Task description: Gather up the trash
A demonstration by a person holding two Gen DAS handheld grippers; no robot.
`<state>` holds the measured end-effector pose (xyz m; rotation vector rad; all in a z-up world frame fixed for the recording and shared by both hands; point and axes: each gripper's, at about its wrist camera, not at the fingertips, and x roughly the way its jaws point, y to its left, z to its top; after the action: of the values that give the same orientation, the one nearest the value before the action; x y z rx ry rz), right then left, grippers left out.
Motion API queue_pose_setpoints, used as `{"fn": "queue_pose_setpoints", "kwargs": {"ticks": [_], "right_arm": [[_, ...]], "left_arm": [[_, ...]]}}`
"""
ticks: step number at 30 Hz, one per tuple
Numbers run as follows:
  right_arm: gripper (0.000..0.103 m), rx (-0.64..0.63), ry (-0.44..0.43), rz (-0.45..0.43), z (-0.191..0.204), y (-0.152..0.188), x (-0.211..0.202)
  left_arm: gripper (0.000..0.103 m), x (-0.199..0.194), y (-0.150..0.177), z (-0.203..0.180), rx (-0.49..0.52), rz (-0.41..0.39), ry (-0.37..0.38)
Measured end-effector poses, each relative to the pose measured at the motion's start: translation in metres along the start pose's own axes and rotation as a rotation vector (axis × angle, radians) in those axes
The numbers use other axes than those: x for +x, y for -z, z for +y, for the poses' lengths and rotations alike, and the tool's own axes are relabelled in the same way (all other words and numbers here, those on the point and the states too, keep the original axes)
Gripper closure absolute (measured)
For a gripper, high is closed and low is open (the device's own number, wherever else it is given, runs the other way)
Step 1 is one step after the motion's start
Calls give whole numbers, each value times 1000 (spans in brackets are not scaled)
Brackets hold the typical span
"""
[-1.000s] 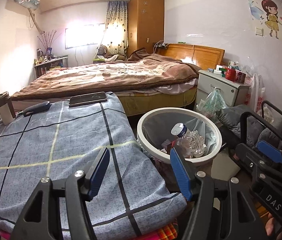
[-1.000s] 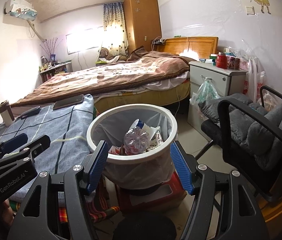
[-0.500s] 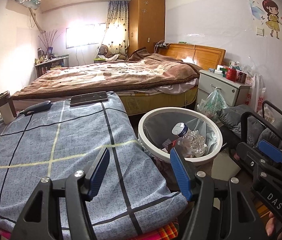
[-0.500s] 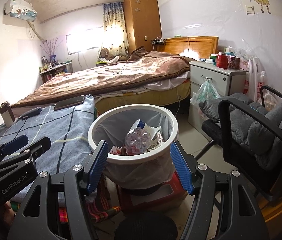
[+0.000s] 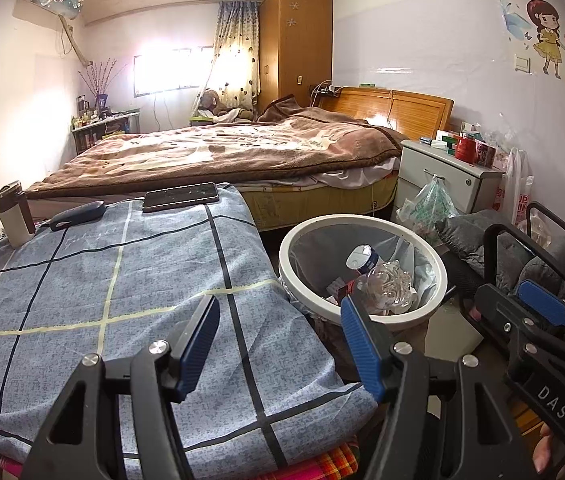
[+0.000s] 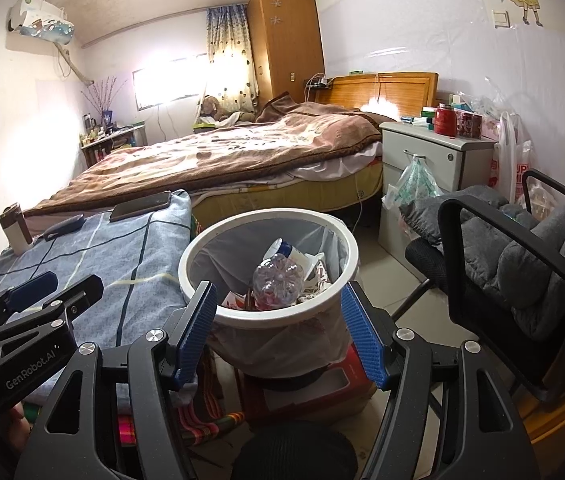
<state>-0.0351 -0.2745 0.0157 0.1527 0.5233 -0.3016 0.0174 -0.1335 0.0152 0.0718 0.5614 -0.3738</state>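
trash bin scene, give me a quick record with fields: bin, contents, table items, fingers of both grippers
bin: white round trash bin with a liner, standing on a red box beside the covered table
contents: clear plastic bottle, a white cup, paper scraps
table items: phone, dark case, tumbler, all along the far edge
left gripper: fingers open, nothing between them, over the table's near corner
right gripper: fingers open, empty, in front of the bin

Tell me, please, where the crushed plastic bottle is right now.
The crushed plastic bottle lies inside the white trash bin, on top of the other rubbish, right of the blue checked cloth in both wrist views.
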Motion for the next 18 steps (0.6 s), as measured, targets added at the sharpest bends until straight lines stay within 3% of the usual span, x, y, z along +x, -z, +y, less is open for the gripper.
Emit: {"fn": "queue_pose_setpoints", "kwargs": {"ticks": [18], "right_arm": [[37,2,-2,-1,0,0,-2]], "left_arm": [[38,-1,0,0,-1,-3,-2]]}}
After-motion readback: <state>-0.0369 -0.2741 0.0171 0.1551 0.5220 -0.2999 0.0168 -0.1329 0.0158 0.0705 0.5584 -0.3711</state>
